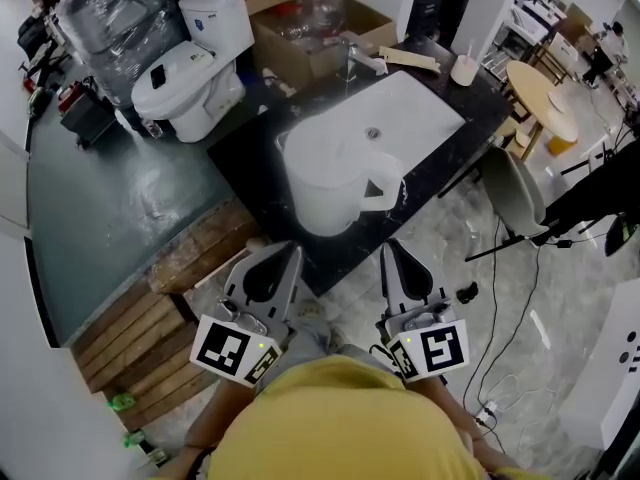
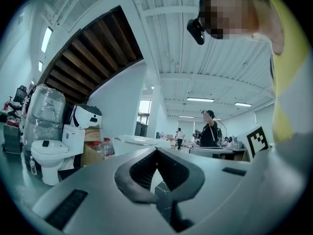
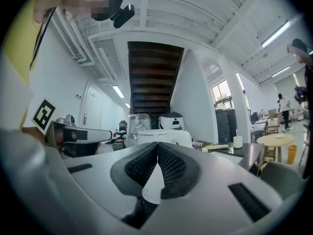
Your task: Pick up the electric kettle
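Note:
A white electric kettle [image 1: 328,182] stands upright on the near edge of a dark counter [image 1: 430,173], its handle [image 1: 381,195] turned to the right. It shows beyond the jaws as a white body [image 3: 164,137] in the right gripper view and as a lidded white shape [image 2: 133,143] in the left gripper view. My left gripper [image 1: 288,250] and right gripper [image 1: 388,249] hover level just short of the counter's front edge, one on each side of the kettle's base and apart from it. Both have their jaws together at the tips with nothing between them.
A white basin [image 1: 385,118] with a faucet [image 1: 362,58] is set into the counter behind the kettle. A white cup [image 1: 464,68] stands at the counter's far right. A toilet [image 1: 190,68] and cardboard box [image 1: 320,28] are at the back left, a round table [image 1: 545,98] and chair [image 1: 515,193] to the right, cables [image 1: 510,318] on the floor.

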Available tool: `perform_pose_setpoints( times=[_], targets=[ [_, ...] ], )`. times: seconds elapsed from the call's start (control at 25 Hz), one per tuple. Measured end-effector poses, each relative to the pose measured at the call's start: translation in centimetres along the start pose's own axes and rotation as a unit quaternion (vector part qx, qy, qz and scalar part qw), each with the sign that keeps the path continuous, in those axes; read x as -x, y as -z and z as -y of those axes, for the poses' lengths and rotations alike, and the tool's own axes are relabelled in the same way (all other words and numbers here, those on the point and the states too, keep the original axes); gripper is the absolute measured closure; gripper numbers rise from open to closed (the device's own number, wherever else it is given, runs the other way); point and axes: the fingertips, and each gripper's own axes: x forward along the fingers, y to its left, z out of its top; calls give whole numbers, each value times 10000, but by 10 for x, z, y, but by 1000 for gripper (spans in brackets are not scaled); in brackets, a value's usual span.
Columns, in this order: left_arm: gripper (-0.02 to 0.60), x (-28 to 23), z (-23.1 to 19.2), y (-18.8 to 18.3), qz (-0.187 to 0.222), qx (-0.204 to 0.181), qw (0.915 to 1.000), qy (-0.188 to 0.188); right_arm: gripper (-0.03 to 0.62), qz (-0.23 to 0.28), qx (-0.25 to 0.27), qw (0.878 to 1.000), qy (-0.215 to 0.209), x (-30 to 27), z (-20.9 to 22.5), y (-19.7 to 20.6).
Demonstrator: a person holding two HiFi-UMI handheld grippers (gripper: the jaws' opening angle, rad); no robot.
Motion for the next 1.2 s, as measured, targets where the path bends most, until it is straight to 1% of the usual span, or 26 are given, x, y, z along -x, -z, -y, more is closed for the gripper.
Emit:
perform_pose_setpoints(
  times=[0.2,0.48,0.52,0.56,0.6,0.64,0.68,0.88,1.2],
  targets=[
    [572,-19,-24,1,-59,-4,9999,148,577,-26,60,9992,395,-25,17,7],
    [572,-36,-51,6,-98,-25,9991,410,574,-15,228,9921,1236,-44,43,22],
    [572,-37,-54,6,-106,-34,9990,435,559,-5,227,9906,1350,-46,46,24],
    [572,-38,-57,6,-114,-42,9989,450,518,-12,217,9893,1445,-47,49,26],
    [572,-40,-60,7,-124,-45,9989,454,490,-34,205,9881,1524,-49,53,29],
    [572,-40,-63,8,-138,-42,9989,452,488,-66,198,9870,1594,-52,56,32],
    [574,-41,-65,9,-150,-36,9989,448,484,-109,205,9859,1659,-54,59,36],
    [572,-45,-75,8,-146,-24,9989,444,412,-383,391,9808,1869,-71,73,47],
    [572,-43,-91,12,-178,58,9994,304,405,-636,818,9722,2099,-109,91,61]
  ],
)
